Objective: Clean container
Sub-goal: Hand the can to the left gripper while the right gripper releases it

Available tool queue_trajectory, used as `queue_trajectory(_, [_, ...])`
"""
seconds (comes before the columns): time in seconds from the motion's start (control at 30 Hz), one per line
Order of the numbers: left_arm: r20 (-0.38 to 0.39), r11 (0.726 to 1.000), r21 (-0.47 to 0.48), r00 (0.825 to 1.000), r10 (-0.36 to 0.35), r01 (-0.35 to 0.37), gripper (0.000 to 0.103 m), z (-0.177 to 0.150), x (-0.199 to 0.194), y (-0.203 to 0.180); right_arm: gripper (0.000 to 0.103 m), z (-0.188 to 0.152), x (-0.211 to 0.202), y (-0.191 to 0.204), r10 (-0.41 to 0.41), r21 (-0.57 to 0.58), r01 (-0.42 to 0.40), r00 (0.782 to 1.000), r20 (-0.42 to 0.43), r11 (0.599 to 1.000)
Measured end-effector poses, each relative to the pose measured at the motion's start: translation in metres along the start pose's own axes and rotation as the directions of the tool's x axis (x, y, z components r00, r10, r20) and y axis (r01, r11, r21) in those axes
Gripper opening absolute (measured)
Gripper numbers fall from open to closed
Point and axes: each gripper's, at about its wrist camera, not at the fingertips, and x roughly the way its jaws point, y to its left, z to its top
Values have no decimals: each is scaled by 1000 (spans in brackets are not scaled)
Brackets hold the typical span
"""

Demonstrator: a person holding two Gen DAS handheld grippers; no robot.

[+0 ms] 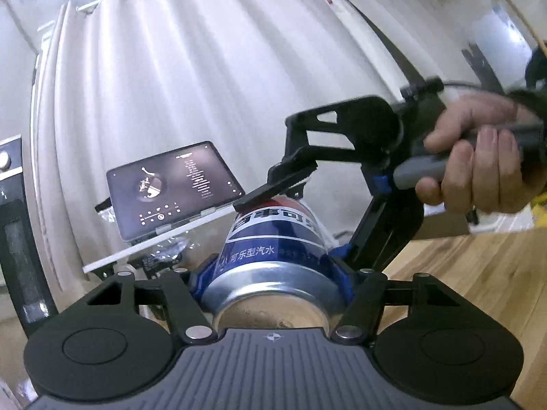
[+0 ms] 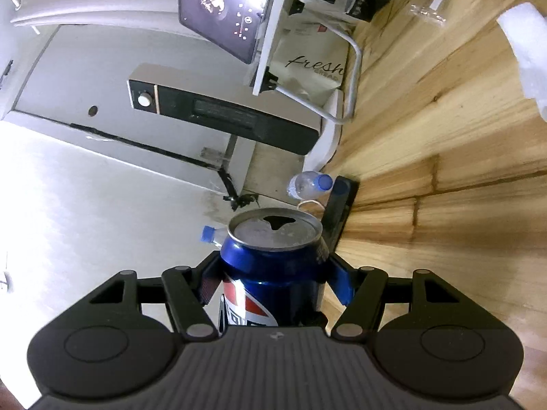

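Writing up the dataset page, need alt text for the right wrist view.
A blue Pepsi can is clamped between the right gripper fingers, opened top facing the camera. Behind lie two blue-capped water bottles, a wooden floor and a lit tablet on a stand.

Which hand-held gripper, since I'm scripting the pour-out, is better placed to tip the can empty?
Probably the right. The right hand-held gripper clamps the can near its open top, whose opening its camera sees; the left hand-held gripper holds the base end.

Glossy metal can point(image 2: 273, 266) (wood floor point(image 2: 444, 205))
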Motion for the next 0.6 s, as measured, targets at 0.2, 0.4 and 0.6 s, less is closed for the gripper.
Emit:
queue_trajectory(0.2, [-17,997,-80,1000,-19,17,67,-1,2,3,67,-1,2,-5,20,18,-20,1000,14,1000])
queue_trajectory(0.4, [10,996,-84,1000,-5,6,67,-1,5,6,66,-1,-1,-8,35,42,-36,999,33,998])
queue_trajectory(0.6, [-37,991,-133,999,-14,9,67,-5,23,12,66,2,2,-14,44,46,-46,998,36,998])
